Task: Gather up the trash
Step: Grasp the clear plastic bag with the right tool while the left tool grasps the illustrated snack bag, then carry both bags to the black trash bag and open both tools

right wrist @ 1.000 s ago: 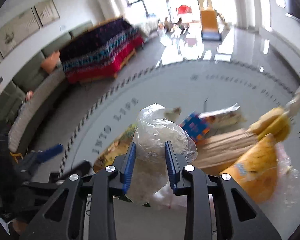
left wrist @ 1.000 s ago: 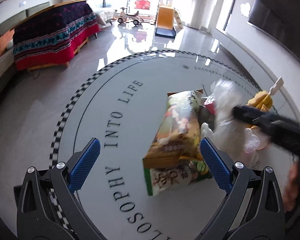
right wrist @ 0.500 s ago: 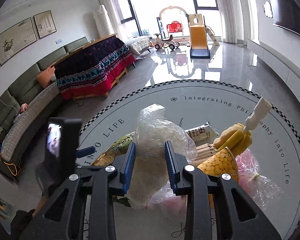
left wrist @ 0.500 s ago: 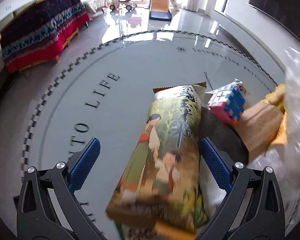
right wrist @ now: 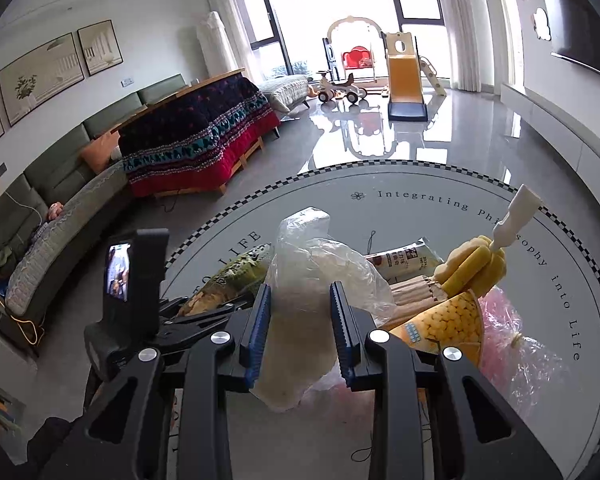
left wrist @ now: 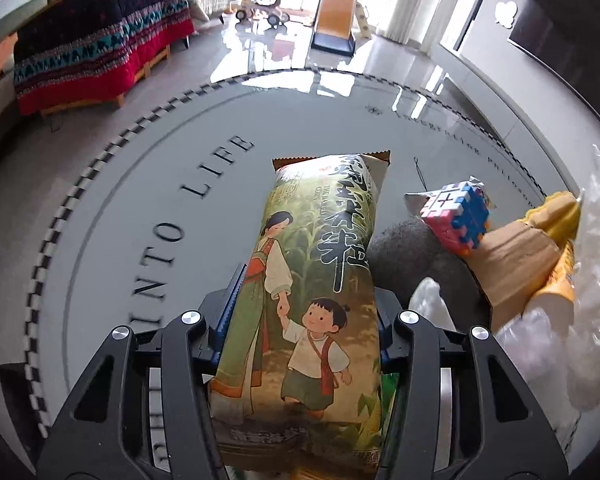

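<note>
Two tools, left point(left wrist: 304, 316) gripping wrapper point(left wrist: 312, 288)

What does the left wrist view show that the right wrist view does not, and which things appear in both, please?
Only the left wrist view shows the colourful puzzle cube and the left gripper, whose jaws have just been closing, hugging the corn snack packet. Only the right wrist view shows the wall pictures, the green sofa and the right gripper clamped on a clear plastic bag. Both show the round table, the yellow slide and the brown paper bag.
</note>
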